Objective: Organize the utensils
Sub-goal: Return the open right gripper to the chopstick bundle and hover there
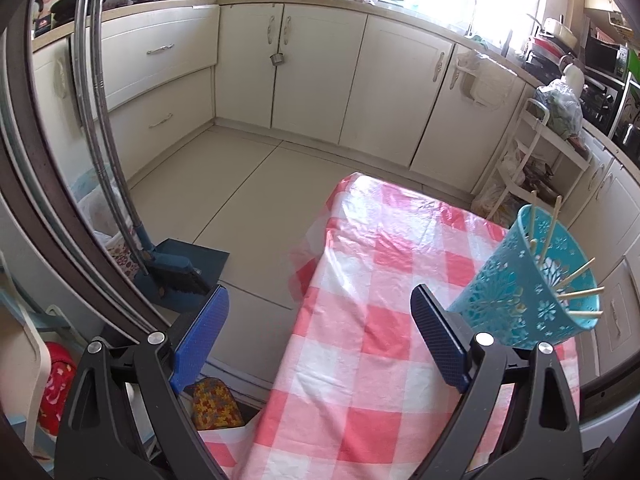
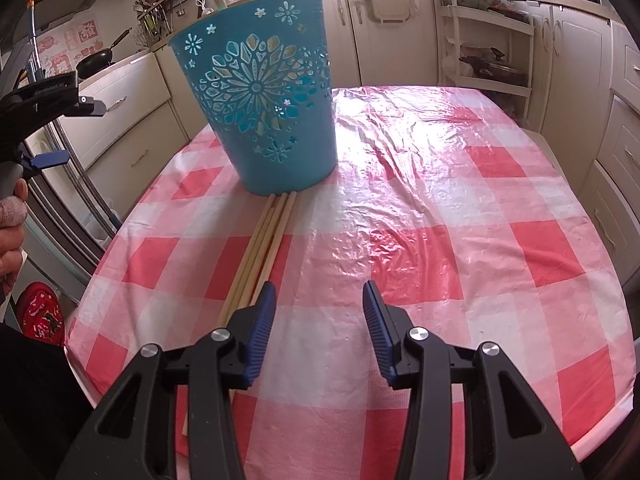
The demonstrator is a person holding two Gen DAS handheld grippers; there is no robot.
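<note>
A teal openwork basket (image 2: 264,100) stands upright on the red-and-white checked tablecloth (image 2: 440,208). In the left wrist view the basket (image 1: 532,284) holds several wooden chopsticks (image 1: 578,294). Several more chopsticks (image 2: 260,248) lie side by side on the cloth, tips against the basket's base. My right gripper (image 2: 319,292) is open and empty, low over the cloth, its left finger over the chopsticks' near ends. My left gripper (image 1: 320,300) is open and empty, at the table's left edge beside the basket. It also shows in the right wrist view (image 2: 48,160), off the table's left side.
Cream kitchen cabinets (image 1: 312,72) run along the far walls. A blue dustpan and brush (image 1: 180,272) stand on the floor left of the table. A white shelf trolley (image 2: 488,40) stands beyond the table. A red bag (image 2: 40,312) lies low at the left.
</note>
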